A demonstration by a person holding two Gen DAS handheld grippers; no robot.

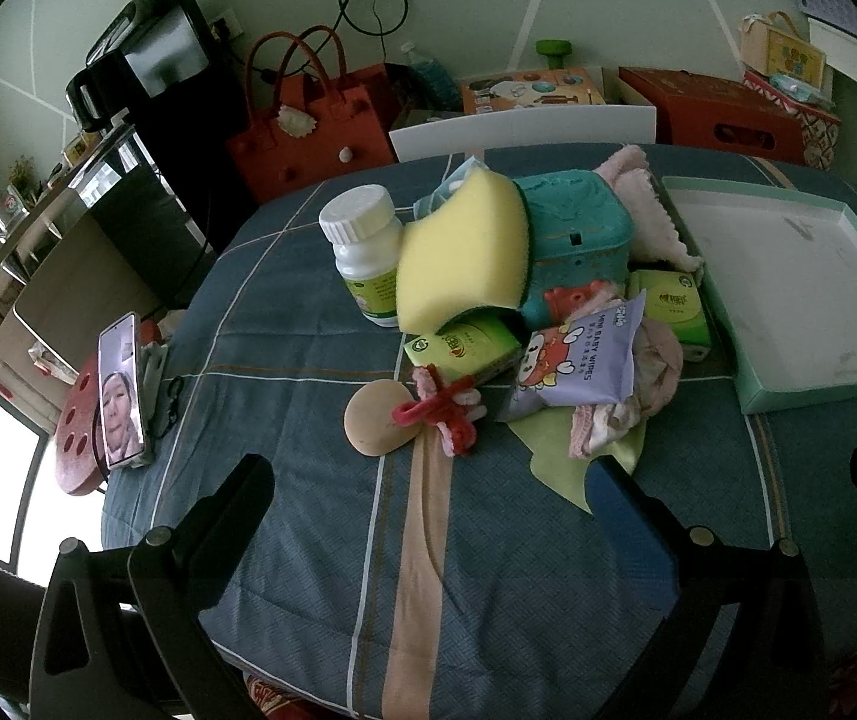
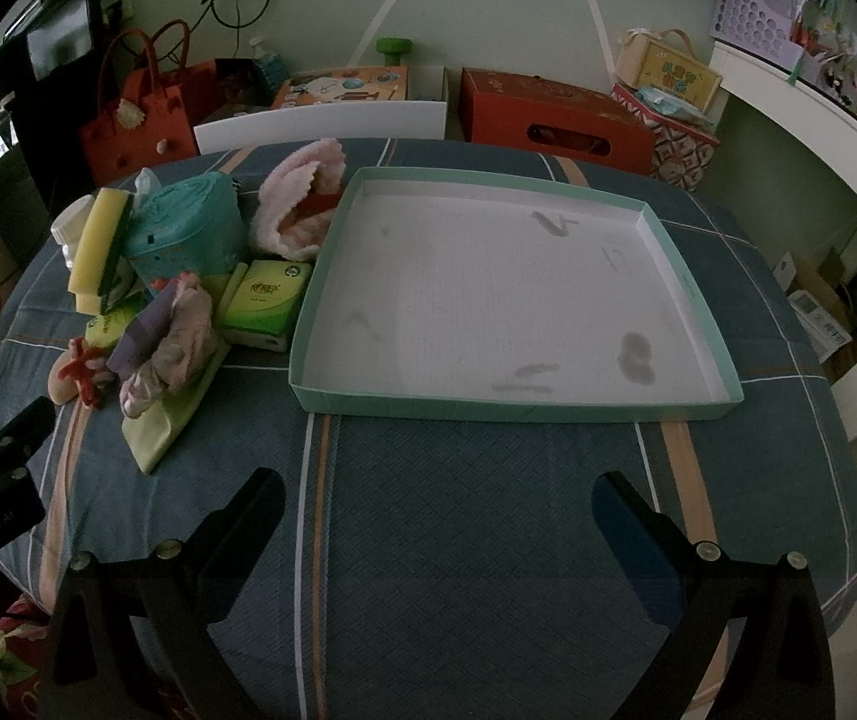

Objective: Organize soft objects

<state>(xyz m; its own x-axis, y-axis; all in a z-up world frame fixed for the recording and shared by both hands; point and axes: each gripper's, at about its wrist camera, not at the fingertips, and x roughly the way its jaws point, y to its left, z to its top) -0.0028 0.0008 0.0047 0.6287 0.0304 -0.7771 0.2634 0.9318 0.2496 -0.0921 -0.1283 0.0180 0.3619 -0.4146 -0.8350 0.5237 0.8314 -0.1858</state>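
Both the left gripper (image 1: 428, 495) and the right gripper (image 2: 437, 507) are held wide open and empty above the bench (image 2: 458, 540). The yellow sponge (image 1: 458, 258) is propped between a white bottle (image 1: 362, 252) and a teal wipes box (image 1: 578, 234), ahead of the left gripper. An empty tray (image 2: 512, 405) is seen ahead of the right gripper.
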